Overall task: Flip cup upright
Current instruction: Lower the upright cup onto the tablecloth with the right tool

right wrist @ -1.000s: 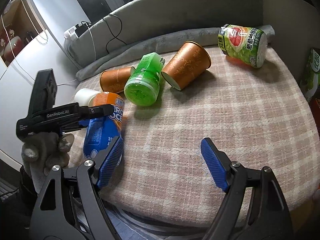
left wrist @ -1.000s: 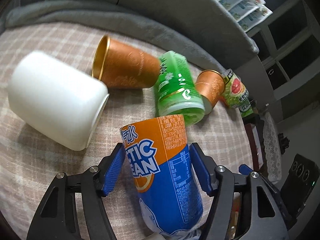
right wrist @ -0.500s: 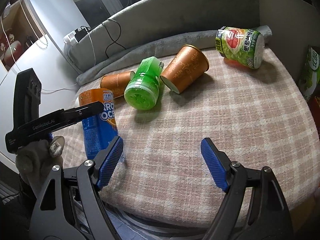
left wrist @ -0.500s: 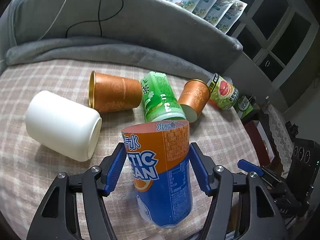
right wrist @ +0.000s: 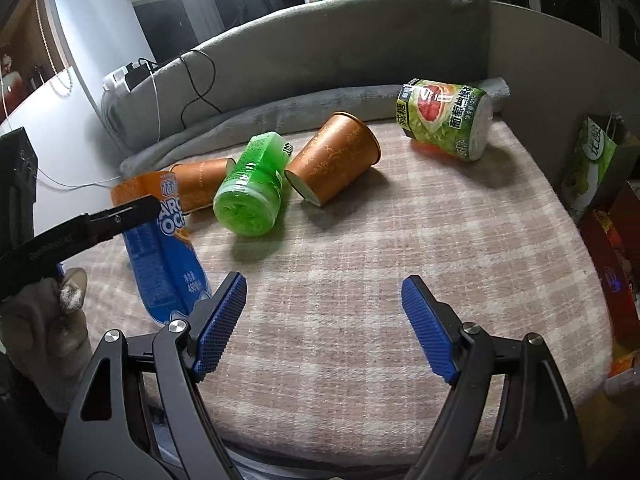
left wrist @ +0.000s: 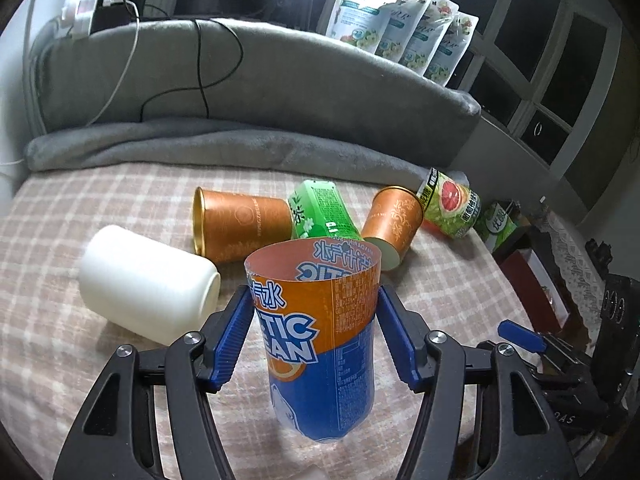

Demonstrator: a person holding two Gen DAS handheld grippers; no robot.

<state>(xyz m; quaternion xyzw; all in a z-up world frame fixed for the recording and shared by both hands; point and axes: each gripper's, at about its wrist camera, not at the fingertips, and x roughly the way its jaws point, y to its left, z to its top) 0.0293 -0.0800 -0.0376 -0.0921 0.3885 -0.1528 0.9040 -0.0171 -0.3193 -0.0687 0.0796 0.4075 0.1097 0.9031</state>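
My left gripper [left wrist: 314, 316] is shut on the orange-and-blue cup [left wrist: 320, 336], which stands nearly upright, open end up, its base at the plaid cloth; it also shows in the right wrist view [right wrist: 160, 240], leaning slightly. My right gripper [right wrist: 324, 324] is open and empty above the cloth near the front edge. Other cups lie on their sides: a white cup [left wrist: 148, 284], a copper cup [left wrist: 240, 224], a green cup [left wrist: 320, 212], a second copper cup [left wrist: 394, 226] and a green grapefruit-print cup [left wrist: 450, 208].
The plaid cloth [right wrist: 400, 240] covers a round table with a grey padded back wall [left wrist: 240, 72] and a rolled grey blanket [left wrist: 200, 140]. Pouches [left wrist: 400, 20] stand behind the wall. Boxes [right wrist: 592, 160] sit past the right edge.
My left gripper has tilted the orange-and-blue cup from lying slanted to nearly upright, its open rim now facing up. The right gripper has stayed open in place.
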